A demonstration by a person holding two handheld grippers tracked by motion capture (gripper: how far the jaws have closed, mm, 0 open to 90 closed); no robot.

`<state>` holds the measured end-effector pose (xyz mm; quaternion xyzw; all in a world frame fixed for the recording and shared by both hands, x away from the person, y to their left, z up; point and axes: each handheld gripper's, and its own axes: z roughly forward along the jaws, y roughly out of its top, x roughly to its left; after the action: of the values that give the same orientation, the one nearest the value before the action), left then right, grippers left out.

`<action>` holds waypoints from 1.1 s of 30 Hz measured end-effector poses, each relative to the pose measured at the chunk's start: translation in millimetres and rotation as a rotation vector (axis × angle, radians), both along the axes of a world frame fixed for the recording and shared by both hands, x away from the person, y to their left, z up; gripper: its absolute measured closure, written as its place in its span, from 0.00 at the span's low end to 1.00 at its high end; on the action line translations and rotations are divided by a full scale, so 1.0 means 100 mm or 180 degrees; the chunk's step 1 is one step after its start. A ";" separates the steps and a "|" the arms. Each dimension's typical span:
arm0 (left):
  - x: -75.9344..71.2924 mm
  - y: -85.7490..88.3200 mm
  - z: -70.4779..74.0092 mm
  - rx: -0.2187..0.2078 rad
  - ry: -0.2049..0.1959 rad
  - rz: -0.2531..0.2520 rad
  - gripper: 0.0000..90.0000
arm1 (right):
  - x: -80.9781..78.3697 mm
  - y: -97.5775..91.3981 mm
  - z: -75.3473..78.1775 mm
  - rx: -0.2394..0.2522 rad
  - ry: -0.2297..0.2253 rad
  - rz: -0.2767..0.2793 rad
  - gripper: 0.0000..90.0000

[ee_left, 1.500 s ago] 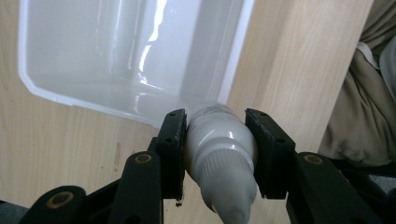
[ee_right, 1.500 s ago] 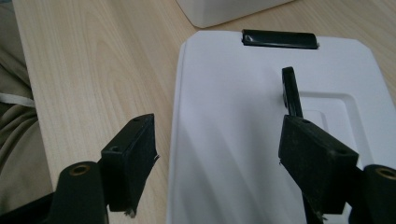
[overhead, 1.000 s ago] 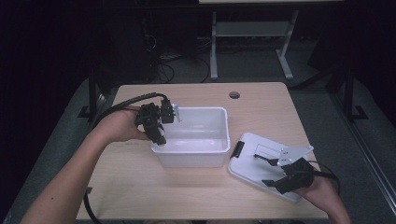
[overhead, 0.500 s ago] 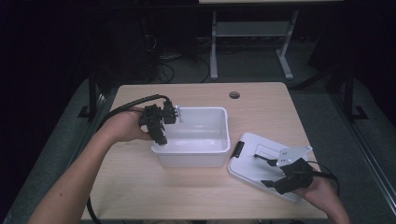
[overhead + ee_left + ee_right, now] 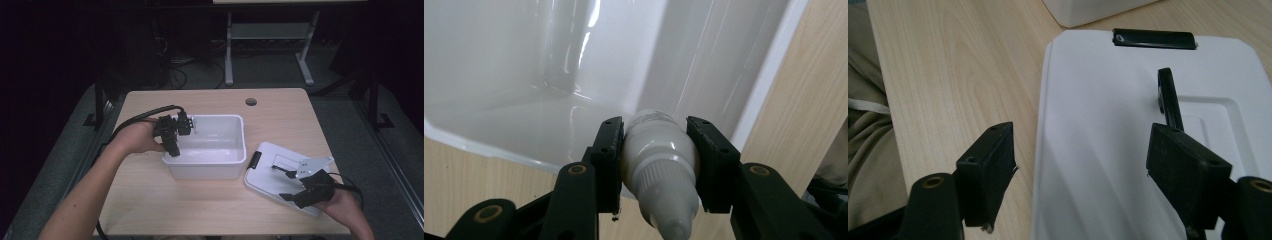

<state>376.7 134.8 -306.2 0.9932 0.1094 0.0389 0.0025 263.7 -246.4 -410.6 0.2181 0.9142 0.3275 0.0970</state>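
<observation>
Left gripper view has the two black jaws of the left gripper (image 5: 655, 155) clamped on a small white squeeze bottle (image 5: 659, 160), the pads pressing its sides; its ribbed collar and pointed tip face the camera, and its far end, with what looks like a printed label too blurred to read, points down into the white bin (image 5: 549, 75). From the high view, that gripper (image 5: 172, 140) hangs at the bin's left wall, near the left rim, with the person's left hand (image 5: 137, 140) around it and its cable trailing off toward the tabletop's left edge. The bottle sits over the inside of the bin; whether it touches the bottom I cannot tell.

The right gripper (image 5: 1083, 170) stands wide apart with nothing between its jaws; one pad is above bare wood, the other above the white lid (image 5: 1108, 150). The lid lies flat on the tabletop (image 5: 210, 215) toward its near right corner, just beside the bin (image 5: 210, 170), and a black latch (image 5: 1153, 38) sits on the lid's end nearest the bin. In the high view the right gripper (image 5: 295, 185) hovers at the lid's (image 5: 270, 180) near right part, the right hand (image 5: 345, 205) behind it.
</observation>
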 end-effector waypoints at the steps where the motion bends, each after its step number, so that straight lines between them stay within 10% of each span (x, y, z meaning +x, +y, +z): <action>1: 0.01 0.00 -0.01 -0.0023 0.0022 0.0014 0.66 | 0.00 0.00 0.00 -0.0003 0.0002 -0.0001 0.30; 33: 0.05 0.03 -0.35 -0.0033 -0.0022 0.0080 0.66 | 0.00 0.01 0.00 0.0042 0.0022 0.0030 0.30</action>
<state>381.9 138.0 -341.1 0.9916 0.1221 0.0419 0.0075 263.3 -245.7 -411.0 0.2156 0.9134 0.3332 0.0909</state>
